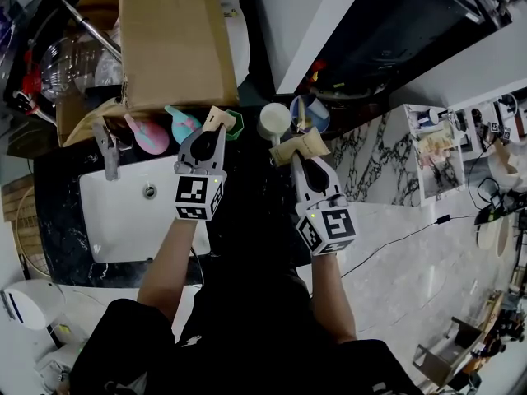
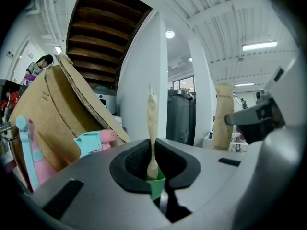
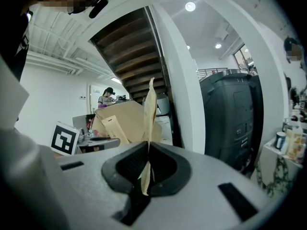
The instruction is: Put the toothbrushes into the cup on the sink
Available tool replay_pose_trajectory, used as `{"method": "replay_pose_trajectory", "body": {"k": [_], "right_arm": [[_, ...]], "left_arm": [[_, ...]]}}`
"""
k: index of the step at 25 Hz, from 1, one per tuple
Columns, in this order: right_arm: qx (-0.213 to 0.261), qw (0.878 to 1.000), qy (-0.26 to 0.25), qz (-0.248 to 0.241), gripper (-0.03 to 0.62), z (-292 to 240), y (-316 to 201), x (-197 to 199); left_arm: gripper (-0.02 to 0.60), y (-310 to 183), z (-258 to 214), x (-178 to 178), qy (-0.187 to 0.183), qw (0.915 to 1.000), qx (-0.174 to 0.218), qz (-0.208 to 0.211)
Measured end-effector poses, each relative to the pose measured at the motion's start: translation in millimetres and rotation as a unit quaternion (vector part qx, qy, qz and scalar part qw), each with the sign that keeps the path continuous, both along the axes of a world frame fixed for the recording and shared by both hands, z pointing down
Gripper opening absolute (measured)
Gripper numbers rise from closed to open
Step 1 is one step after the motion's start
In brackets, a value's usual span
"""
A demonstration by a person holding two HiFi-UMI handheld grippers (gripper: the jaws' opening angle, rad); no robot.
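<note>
Each of my grippers holds a toothbrush in a flat beige paper packet. My left gripper [image 1: 212, 130] is shut on one packet [image 1: 216, 118], which stands just over the green cup [image 1: 234, 124] on the black sink counter. In the left gripper view that packet [image 2: 152, 123] shows edge-on between the jaws [image 2: 153, 169], with the green cup [image 2: 156, 187] right below it. My right gripper [image 1: 298, 156] is shut on the second packet [image 1: 301, 146], a little to the right of the cup. The right gripper view shows this packet [image 3: 149, 123] pinched edge-on in my right gripper [image 3: 146, 169].
A white basin [image 1: 123, 212] with a faucet [image 1: 105, 146] lies at the left. Pink [image 1: 152, 136] and teal [image 1: 183, 123] bottles stand behind it, under a large cardboard box [image 1: 169, 39]. A white cup [image 1: 274, 120] and a blue cup [image 1: 311, 113] stand beside the green one.
</note>
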State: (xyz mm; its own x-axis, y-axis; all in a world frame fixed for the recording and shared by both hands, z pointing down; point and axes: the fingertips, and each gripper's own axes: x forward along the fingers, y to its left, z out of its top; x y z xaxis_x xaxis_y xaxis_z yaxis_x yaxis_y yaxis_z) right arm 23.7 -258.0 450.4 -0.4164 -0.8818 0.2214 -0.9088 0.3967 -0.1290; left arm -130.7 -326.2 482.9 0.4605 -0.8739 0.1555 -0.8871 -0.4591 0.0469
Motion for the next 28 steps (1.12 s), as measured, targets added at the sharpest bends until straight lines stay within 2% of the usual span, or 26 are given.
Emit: {"method": "replay_pose_trajectory", "body": {"k": [28], "right_arm": [[-0.031, 1.000, -0.001, -0.006, 0.015, 28, -12, -1]], "left_arm": [[0.029, -11, 38, 7, -0.014, 0.9990, -0.041, 0.003]]}}
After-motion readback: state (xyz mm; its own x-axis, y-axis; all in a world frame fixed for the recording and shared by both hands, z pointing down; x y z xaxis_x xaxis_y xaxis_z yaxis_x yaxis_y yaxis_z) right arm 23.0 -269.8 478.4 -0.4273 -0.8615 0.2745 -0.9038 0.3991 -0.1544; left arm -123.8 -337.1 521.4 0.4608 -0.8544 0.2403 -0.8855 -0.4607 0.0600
